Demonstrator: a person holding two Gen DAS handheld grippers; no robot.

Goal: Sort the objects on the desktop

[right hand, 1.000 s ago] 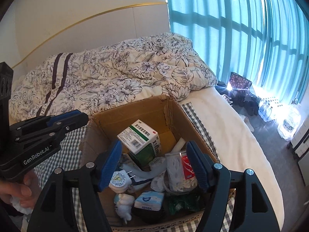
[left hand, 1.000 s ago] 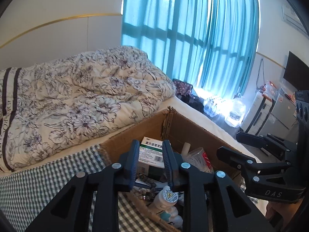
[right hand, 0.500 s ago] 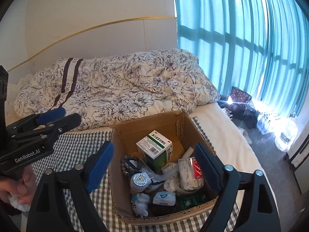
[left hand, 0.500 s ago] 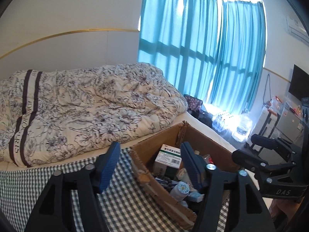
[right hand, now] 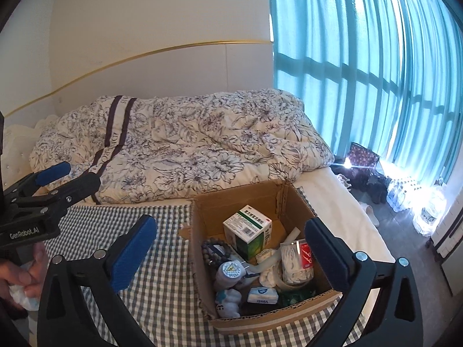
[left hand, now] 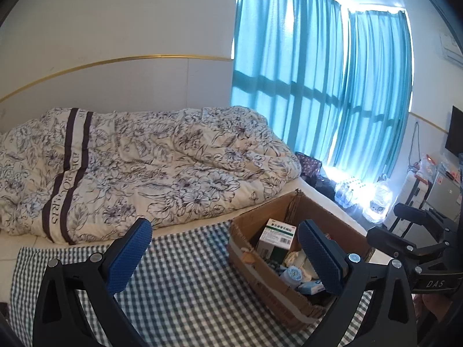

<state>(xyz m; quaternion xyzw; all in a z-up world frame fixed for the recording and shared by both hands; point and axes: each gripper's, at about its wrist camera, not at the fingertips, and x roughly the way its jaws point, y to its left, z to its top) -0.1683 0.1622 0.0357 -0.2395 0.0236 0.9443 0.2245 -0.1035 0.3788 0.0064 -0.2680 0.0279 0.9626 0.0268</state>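
Observation:
An open cardboard box stands on a green checked cloth on the bed. Inside lie a green and white medicine box, a white bottle, a bead bracelet, a clear tub with a red label and a tissue pack. My right gripper hangs above and in front of the box, jaws opening, with nothing held. My left gripper hovers over the cloth left of the box, jaws opening and empty. Each gripper shows in the other's view: the right one and the left one.
A flowered duvet is heaped behind the cloth. Teal curtains cover the window on the right. Water bottles and bags sit on the floor past the bed's edge. A hand under the left gripper clutches crumpled tissue.
Both grippers have drawn back and up from the box, and their jaws have spread wide. In the left wrist view the box has slid to the right and shrunk.

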